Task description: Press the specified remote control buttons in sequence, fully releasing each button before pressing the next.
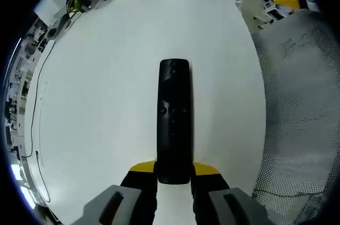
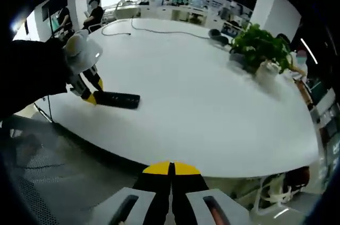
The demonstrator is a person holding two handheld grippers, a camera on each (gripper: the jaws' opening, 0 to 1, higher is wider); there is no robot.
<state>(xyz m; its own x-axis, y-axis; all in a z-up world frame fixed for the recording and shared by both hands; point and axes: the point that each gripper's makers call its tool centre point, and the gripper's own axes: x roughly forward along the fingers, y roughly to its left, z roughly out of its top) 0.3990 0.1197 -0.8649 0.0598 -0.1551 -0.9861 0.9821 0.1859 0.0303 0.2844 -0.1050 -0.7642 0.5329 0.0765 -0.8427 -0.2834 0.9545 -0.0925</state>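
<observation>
We are gripping the near end of the black remote (image 1: pixel 174 121) between the jaws of our left tongs (image 1: pixel 174 178), and it is lying flat on the white table (image 1: pixel 106 103), pointing away from us. Our right tongs (image 2: pixel 171 178) are hanging closed and empty off the table's edge (image 2: pixel 212 113), well apart from the remote (image 2: pixel 118 99). A potted plant (image 2: pixel 261 47) is standing on the far side.
</observation>
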